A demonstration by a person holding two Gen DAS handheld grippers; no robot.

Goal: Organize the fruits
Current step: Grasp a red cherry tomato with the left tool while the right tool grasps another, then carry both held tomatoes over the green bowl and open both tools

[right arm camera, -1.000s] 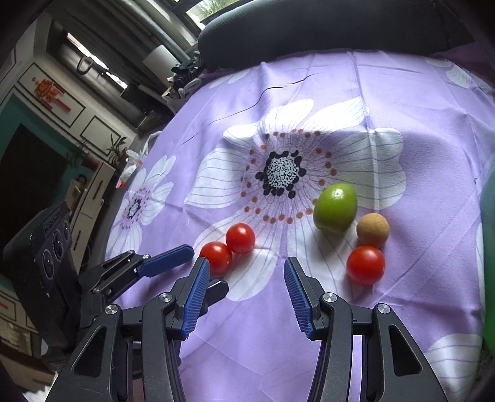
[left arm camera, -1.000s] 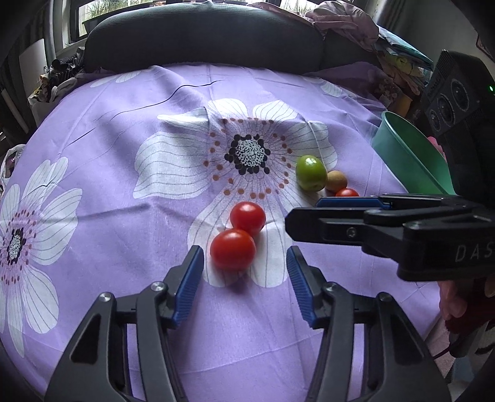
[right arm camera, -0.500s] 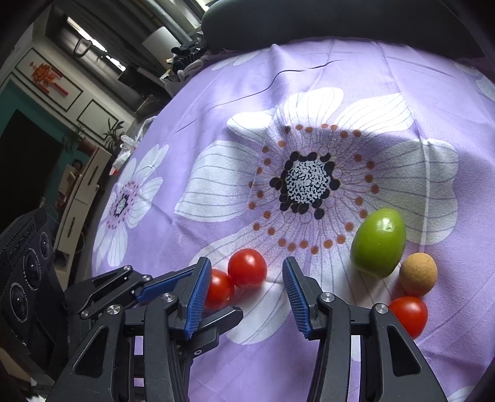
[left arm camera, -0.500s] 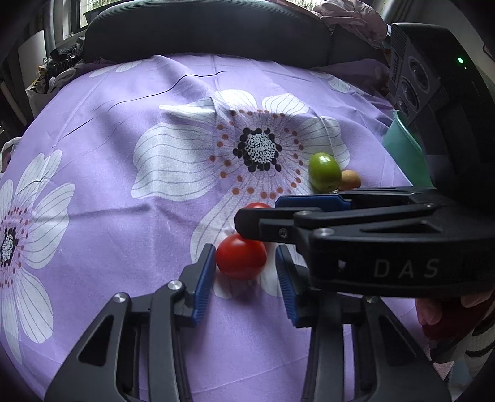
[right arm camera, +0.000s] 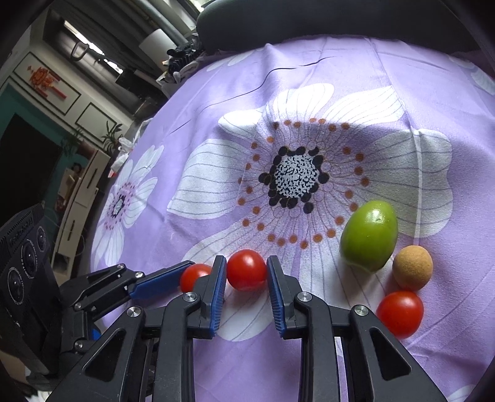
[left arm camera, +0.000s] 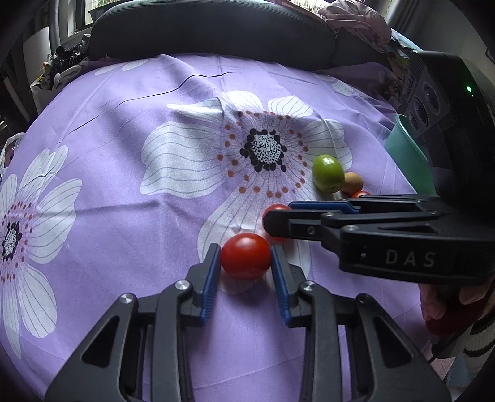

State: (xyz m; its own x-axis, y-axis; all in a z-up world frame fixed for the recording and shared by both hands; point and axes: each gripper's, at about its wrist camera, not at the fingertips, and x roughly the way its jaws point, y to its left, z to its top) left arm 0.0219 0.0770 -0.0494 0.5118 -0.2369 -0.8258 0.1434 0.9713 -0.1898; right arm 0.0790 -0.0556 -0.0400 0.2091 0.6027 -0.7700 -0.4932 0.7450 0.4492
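Two red tomatoes lie side by side on the purple flowered cloth (left arm camera: 123, 191). My left gripper (left arm camera: 246, 258) is shut on the nearer tomato (left arm camera: 246, 260), its blue pads touching both sides. My right gripper (right arm camera: 246, 271) is shut on the second tomato (right arm camera: 246, 269); in the left wrist view it (left arm camera: 277, 210) is mostly hidden behind the right gripper's finger. A green fruit (right arm camera: 368, 235), a small brown round fruit (right arm camera: 412, 271) and a third red tomato (right arm camera: 400, 313) lie together to the right.
A teal bowl (left arm camera: 408, 160) stands at the cloth's right edge, partly hidden by the right gripper's body. A dark cushion (left arm camera: 210, 27) runs along the far edge. In the right wrist view the left gripper's finger (right arm camera: 161, 280) sits close beside my right gripper.
Both grippers moved forward onto the two tomatoes and closed: the left on the nearer one, the right on the one beside it.
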